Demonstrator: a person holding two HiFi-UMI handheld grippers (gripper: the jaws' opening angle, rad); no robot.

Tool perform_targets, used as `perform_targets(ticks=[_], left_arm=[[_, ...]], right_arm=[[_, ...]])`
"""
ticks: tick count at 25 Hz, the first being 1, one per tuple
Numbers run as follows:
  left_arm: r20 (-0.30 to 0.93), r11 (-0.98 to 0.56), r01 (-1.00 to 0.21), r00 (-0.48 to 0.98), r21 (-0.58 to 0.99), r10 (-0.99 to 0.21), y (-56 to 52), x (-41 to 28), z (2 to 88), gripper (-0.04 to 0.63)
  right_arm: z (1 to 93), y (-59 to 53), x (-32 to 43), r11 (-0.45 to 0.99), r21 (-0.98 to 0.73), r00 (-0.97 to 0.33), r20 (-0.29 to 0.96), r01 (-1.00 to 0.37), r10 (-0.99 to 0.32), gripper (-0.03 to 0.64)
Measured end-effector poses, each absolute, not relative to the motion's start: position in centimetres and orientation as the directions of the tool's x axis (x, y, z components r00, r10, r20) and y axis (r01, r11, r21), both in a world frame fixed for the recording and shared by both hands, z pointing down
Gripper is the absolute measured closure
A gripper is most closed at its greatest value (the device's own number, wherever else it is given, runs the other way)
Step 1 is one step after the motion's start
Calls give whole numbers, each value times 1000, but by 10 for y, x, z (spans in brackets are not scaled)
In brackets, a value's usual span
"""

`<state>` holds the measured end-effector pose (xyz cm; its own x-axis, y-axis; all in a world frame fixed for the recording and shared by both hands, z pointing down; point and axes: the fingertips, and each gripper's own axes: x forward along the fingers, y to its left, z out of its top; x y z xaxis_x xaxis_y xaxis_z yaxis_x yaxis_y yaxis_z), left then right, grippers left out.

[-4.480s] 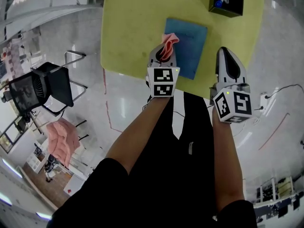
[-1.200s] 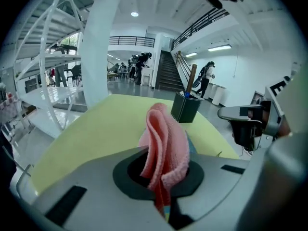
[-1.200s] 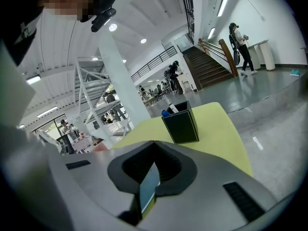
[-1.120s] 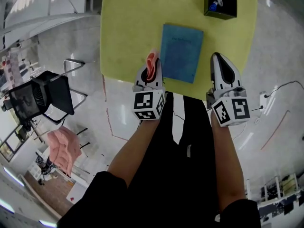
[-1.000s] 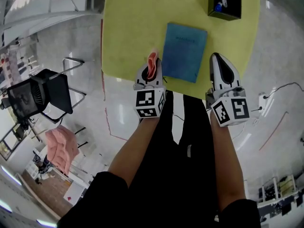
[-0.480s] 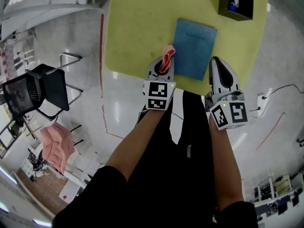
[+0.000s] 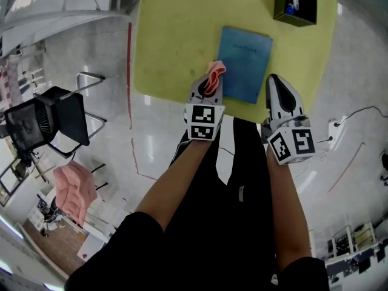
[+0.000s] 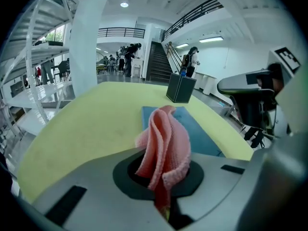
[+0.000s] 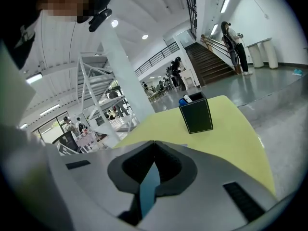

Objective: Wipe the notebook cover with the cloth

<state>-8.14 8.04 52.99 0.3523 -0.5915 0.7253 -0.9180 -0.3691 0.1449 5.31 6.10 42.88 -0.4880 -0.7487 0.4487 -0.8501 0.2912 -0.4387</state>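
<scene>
The blue notebook (image 7: 245,62) lies flat on the yellow-green table (image 7: 176,35), near its front edge. My left gripper (image 7: 207,82) is shut on a pink cloth (image 7: 213,77), which stands up bunched from its jaws just left of the notebook's near left corner. In the left gripper view the cloth (image 8: 166,146) rises in front of the notebook (image 8: 204,136). My right gripper (image 7: 276,82) hovers at the table's front edge, right of the notebook's near right corner, jaws shut and empty. Through a slit in its jaws (image 9: 154,143) a strip of blue shows.
A black pen holder (image 7: 295,5) stands at the table's far right; it also shows as the black holder (image 9: 196,113). On the floor to the left are a black chair (image 7: 48,114) and a pink bundle (image 7: 76,187). A cable (image 7: 357,111) lies on the floor to the right.
The left gripper with the cloth drew back off the notebook's left edge to the table's front edge, then came forward and right slightly. The right gripper stayed shut beside the notebook.
</scene>
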Motion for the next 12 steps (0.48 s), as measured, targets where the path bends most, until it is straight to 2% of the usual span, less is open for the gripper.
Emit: perform_targets(ticks=[5, 12], left_arm=[[723, -399, -906, 368, 139, -584, 87, -67, 529, 572], [734, -339, -928, 338, 154, -590, 89, -63, 531, 572]], right_arm=[[432, 64, 49, 308, -439, -504, 450, -844, -738, 586], [442, 73, 64, 284, -431, -485, 483, -856, -729, 586]])
